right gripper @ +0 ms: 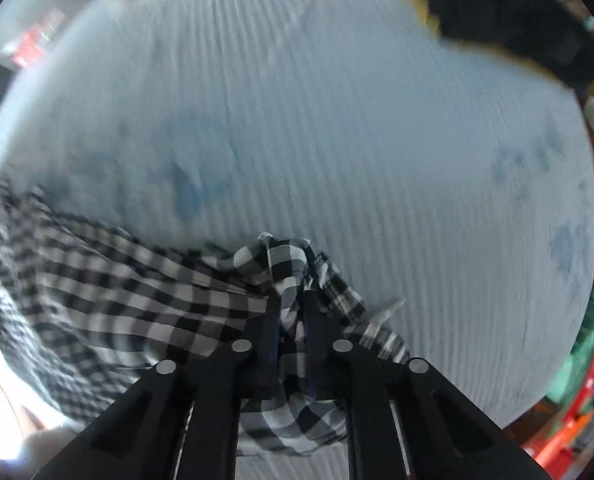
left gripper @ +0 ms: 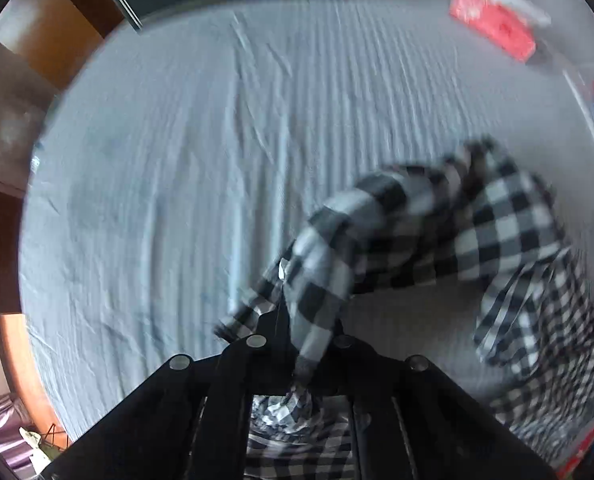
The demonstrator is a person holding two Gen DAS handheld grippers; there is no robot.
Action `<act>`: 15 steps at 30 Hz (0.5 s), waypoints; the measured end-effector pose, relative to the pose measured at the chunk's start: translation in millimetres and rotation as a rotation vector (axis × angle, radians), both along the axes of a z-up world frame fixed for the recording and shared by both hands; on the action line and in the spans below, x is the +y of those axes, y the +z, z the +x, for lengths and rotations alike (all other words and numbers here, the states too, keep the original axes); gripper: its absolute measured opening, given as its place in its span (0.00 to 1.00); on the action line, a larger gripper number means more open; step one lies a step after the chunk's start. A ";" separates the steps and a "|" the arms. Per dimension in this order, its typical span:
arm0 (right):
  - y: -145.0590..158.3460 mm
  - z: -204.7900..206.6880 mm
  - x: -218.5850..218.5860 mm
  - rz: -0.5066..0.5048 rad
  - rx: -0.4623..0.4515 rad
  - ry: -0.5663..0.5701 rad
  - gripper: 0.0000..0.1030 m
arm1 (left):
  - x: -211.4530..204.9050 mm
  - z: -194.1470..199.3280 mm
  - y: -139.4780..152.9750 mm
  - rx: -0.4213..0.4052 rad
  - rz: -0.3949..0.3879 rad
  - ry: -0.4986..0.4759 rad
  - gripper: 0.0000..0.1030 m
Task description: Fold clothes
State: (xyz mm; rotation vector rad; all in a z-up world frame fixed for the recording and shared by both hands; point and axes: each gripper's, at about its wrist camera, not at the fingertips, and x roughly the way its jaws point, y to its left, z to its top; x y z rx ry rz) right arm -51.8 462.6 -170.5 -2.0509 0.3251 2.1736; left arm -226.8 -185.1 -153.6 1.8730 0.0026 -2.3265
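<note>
A: Where is the garment, and who has hold of it?

B: A black-and-white checked shirt (left gripper: 437, 232) hangs over a bed covered by a pale blue ribbed sheet (left gripper: 177, 160). The left gripper (left gripper: 297, 344) is closed tight on a bunched corner of the shirt, with cloth spilling through behind its fingers. The right gripper (right gripper: 291, 316) is likewise clamped on another bunch of the shirt (right gripper: 137, 292). Between the two, the fabric sags and twists; part of it appears lifted off the sheet.

A: What might go wrong?

B: Both views are blurred. Each grip holds a crumpled wad, not a flat edge, so I judge the cloth could slip out, or the shirt could land twisted and fold crookedly.

A: Is there room to work?

B: Plenty beyond the shirt: open sheet stretches ahead of it in both views. Past the shirt on the left view's far right lie red boxes (left gripper: 493, 20) near the bed's edge. In the right view, dark clothing (right gripper: 509, 12) sits at the sheet's far corner, and the shirt's near side hangs close to the bed's edge.
</note>
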 end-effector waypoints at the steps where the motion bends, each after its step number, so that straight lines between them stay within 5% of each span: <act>1: 14.2 1.3 1.8 -0.002 0.058 -0.010 0.07 | -7.1 2.9 22.7 0.079 0.005 0.030 0.04; 5: 122.3 43.1 19.5 -0.099 0.522 -0.145 0.05 | -39.0 20.6 112.2 0.375 0.037 0.145 0.03; 8: 150.8 83.5 20.4 -0.115 0.676 -0.185 0.05 | -67.8 42.8 149.0 0.489 0.026 0.191 0.04; 11: 130.2 109.3 25.3 -0.129 0.623 -0.214 0.05 | -93.6 57.0 131.5 0.463 0.015 0.209 0.06; 15: 37.9 125.1 35.7 -0.135 0.214 -0.262 0.06 | -115.6 63.7 63.0 0.251 0.065 0.221 0.09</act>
